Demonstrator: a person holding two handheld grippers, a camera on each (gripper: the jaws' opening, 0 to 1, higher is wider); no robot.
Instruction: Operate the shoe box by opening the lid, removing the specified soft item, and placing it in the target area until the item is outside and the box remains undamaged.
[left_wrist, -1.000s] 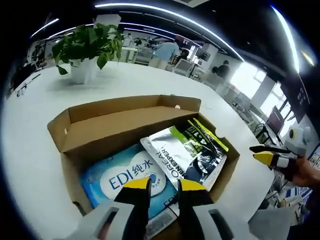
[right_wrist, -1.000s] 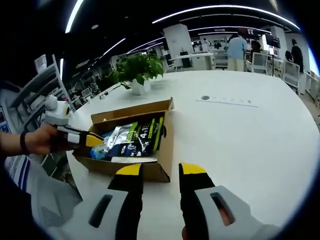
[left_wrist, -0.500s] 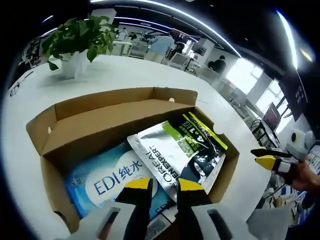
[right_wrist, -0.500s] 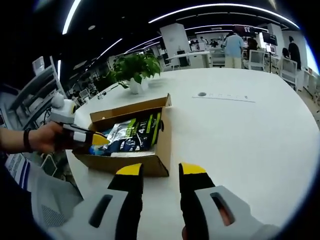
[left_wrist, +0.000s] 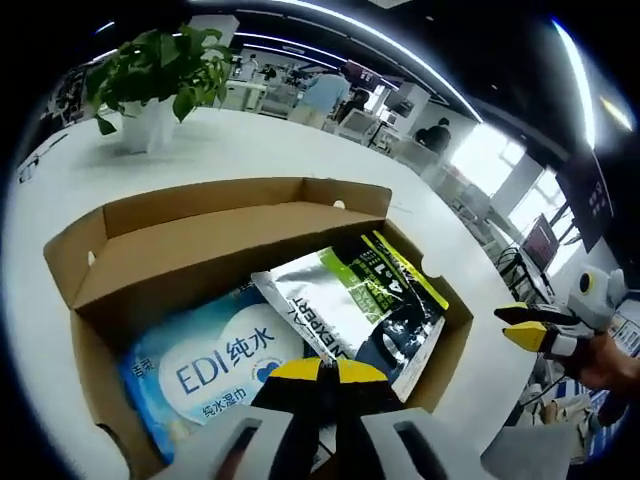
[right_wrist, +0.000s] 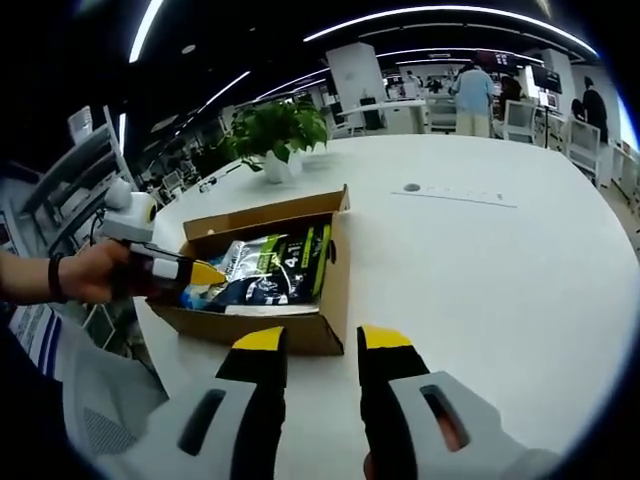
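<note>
The white bench (right_wrist: 500, 260) carries everything in front of you, and it runs broad and bare past the box in the right gripper view. On it stands the cardboard shoe box (left_wrist: 200, 235), already open, its lid flap (left_wrist: 215, 205) standing up along the far side in the left gripper view; in the right gripper view the same box (right_wrist: 300, 330) sits just ahead of your right jaws and slightly to their left.

Inside the box lie two soft packs. The blue wet-wipe pack (left_wrist: 215, 365) lies flat on the left of the interior. The silver and green pouch (left_wrist: 355, 305) lies beside it on the right and overlaps its edge; it reaches towards the box's right wall.

Beyond the box, a potted plant (left_wrist: 155, 75) stands on the bench, well apart from the cardboard.

Your left hand-held gripper (left_wrist: 325, 372) is down inside the box at its near edge, yellow tips pressed together right where the lower edge of the pouch meets the blue pack. You cannot tell from this angle whether they pinch the pouch, the blue pack or neither. In the right gripper view that gripper (right_wrist: 205, 273) reaches in over the box's left end, held by your hand (right_wrist: 85, 275).

Your right hand-held gripper (right_wrist: 322, 340) hovers over the bare bench just short of the box's near wall, jaws parted and holding nothing.
</note>
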